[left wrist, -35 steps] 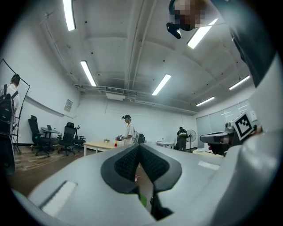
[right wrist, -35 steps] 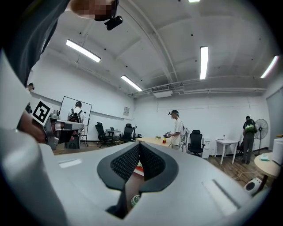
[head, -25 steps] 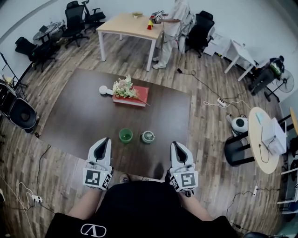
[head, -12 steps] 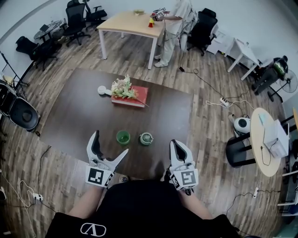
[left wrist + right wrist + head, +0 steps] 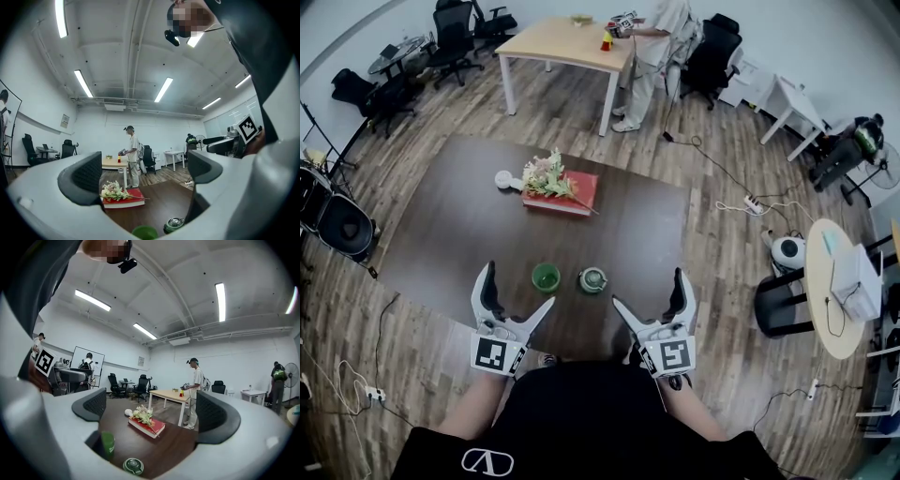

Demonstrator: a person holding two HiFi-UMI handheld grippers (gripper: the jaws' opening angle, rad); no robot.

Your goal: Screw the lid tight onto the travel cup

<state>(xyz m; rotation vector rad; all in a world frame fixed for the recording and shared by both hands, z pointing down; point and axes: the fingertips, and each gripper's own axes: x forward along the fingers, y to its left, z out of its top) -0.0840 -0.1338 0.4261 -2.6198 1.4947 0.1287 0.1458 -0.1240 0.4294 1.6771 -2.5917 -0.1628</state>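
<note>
- The green travel cup is standing upright and open-mouthed on the dark table, near the edge closest to the person.
- The lid is lying flat just beside the cup, on its right, apart from it and not yet fitted.
- The left gripper is hovering over the near table edge with its jaws spread wide and nothing between them. The cup is sitting just ahead of it and slightly to its right.
- The right gripper is opening its jaws, also with nothing between them. The lid is lying ahead of it and to its left, low in its own view.
- Neither gripper is touching either part.
- Handling, as a judgement: the cup is looking like a light, rigid, smooth-walled piece, so it is likely to tip or spin under twisting force. It is best taken around the body at mid-height, squarely across its width.
- The lid is appearing small, stiff and round. It is best pinched across its rim from above, kept level so the threads are meeting cleanly.
- A red book with flowers on it is lying further back, well apart from the work.
</note>
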